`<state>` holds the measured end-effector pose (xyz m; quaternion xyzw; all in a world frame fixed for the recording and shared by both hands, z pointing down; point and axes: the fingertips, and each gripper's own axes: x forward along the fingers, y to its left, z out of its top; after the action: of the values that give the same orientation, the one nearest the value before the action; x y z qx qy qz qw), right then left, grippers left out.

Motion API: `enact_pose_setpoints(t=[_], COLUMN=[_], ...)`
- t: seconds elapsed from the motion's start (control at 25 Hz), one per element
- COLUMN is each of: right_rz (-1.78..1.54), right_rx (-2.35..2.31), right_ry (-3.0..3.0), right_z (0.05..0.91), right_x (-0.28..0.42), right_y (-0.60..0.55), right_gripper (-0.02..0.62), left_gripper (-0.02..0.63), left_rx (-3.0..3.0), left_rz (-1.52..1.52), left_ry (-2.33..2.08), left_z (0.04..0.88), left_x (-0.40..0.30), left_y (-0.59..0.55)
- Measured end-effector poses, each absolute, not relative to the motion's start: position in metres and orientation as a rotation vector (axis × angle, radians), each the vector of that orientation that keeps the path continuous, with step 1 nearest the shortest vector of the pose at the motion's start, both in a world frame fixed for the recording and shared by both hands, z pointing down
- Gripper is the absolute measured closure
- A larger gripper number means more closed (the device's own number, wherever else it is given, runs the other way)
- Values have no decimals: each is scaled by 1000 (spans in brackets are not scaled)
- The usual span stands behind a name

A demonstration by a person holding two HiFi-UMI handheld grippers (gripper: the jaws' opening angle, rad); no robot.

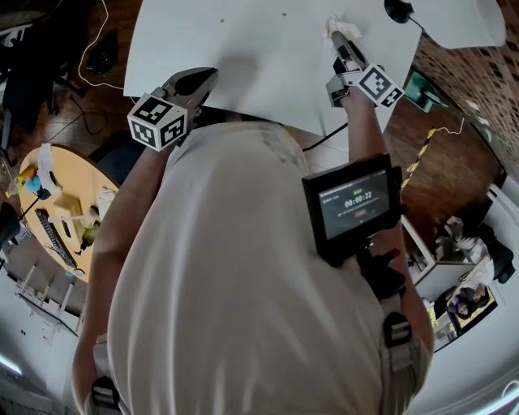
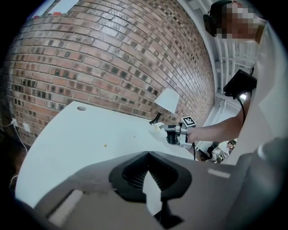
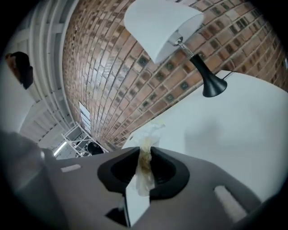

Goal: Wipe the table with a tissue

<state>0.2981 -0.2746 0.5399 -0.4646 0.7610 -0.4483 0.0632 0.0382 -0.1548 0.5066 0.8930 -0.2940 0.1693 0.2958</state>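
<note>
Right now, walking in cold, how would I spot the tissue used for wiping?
Find the big white table by the brick wall. Near the black lamp base, the right tool pinches the tissue: a crumpled white wad with yellowish stains, the only rumpled thing against that smooth tabletop.

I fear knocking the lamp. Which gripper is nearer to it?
Right. The right gripper, shut on the tissue, is close beside the lamp base; the left gripper is at the table's near edge, far from it.
</note>
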Motion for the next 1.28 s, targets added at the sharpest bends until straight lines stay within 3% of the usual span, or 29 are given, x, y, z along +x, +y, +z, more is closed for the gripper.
enact_pose_setpoints(t=[0.2,0.44,0.68,0.92,1.12,1.28], right_rz=[-1429,-1017,-838,-974,-1162,-1129], right_rx=[-1515,-1621,-1815,-1041,-1476,-1758], right_ry=[2474,3376,3434,3489,3055,3015], right_z=[572,608,618,597,582,588], right_x=[264,250,218,135,198,261], right_y=[-281,-232,-199,-181,-243,-282], right_gripper=[522,522,523,523,523,522], left_gripper=[601,601,601,601,601,601], left_rx=[2355,2304,2272,2295,2297,2285], left_rz=[421,377,355,366,369,376], left_ry=[-834,-931,-951,-921,-931,-937], left_z=[510,509,514,509,504,504], left_x=[14,-3,-12,-1,-4,-4], left_y=[-162,-149,-144,-154,-156,-153])
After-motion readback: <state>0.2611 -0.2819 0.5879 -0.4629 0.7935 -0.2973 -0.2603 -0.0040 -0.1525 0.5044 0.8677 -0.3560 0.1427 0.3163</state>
